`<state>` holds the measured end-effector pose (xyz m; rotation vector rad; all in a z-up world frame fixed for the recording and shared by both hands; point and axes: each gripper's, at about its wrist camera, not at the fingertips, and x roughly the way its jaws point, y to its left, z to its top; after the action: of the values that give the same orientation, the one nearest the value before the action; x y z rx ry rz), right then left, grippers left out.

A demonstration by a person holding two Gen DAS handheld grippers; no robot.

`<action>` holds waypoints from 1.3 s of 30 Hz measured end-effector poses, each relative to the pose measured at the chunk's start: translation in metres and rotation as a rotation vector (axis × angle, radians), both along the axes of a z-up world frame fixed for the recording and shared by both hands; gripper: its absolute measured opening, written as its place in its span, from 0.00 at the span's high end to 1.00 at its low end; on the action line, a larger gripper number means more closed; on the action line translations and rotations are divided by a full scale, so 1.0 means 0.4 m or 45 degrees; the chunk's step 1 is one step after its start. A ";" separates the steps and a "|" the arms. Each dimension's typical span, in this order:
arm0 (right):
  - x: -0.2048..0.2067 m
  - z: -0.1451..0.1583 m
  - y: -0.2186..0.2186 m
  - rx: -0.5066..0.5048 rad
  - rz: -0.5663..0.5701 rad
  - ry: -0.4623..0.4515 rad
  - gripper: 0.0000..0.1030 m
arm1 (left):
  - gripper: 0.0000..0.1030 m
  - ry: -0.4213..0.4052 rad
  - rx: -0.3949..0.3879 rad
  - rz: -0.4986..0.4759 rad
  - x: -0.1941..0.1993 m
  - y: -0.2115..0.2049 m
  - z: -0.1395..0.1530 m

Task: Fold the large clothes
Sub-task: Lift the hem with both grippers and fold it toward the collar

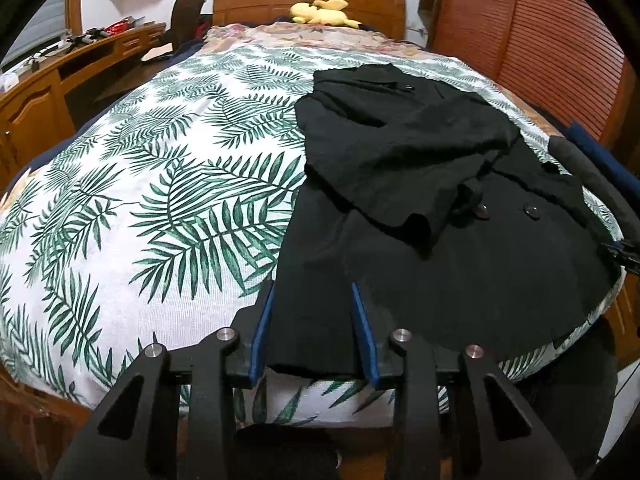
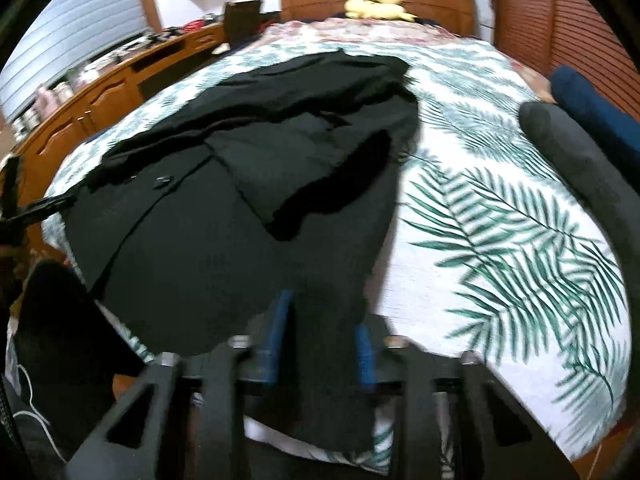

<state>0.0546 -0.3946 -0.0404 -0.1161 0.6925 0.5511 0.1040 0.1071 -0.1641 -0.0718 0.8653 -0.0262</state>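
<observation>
Both grippers sit at the coat's (image 1: 420, 208) near hem, lower centre of each view. Left gripper (image 1: 314, 300) straddles cloth, unclenched; right gripper (image 2: 324, 320) pinches it to lift and fold.

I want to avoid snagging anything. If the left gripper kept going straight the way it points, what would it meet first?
The left gripper already has the black coat's hem between its fingers, so it would push straight into that coat, probably toward the folded sleeve; depth is hard to judge.
</observation>
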 end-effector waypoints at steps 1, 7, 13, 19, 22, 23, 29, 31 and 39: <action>0.002 0.000 0.000 0.010 0.023 -0.012 0.90 | 0.84 0.001 0.009 0.004 -0.001 -0.007 0.003; 0.031 -0.007 -0.024 0.085 0.093 -0.023 0.95 | 0.95 -0.027 0.040 0.050 -0.014 -0.039 0.052; 0.049 0.062 -0.040 0.190 0.075 -0.082 0.96 | 0.95 -0.145 0.007 0.021 -0.038 -0.036 0.143; 0.026 0.179 -0.041 0.258 0.008 -0.201 0.96 | 0.95 -0.232 -0.021 -0.072 -0.056 -0.017 0.213; -0.016 0.215 -0.042 0.234 -0.044 -0.236 0.96 | 0.95 -0.284 -0.042 -0.128 -0.078 0.003 0.255; -0.035 0.226 -0.043 0.222 -0.062 -0.247 0.96 | 0.95 -0.298 -0.044 -0.140 -0.085 0.010 0.265; -0.149 0.277 -0.066 0.183 -0.151 -0.284 0.96 | 0.95 -0.402 -0.077 -0.225 -0.125 0.049 0.360; -0.189 0.288 -0.072 0.170 -0.179 -0.298 0.96 | 0.95 -0.434 -0.087 -0.264 -0.131 0.057 0.397; -0.332 0.332 -0.079 0.166 -0.252 -0.353 0.96 | 0.95 -0.486 -0.097 -0.375 -0.145 0.045 0.483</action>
<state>-0.0780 -0.4262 0.0923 -0.0008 0.3916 0.3791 0.0459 0.1251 0.0289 -0.0088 0.4871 -0.3387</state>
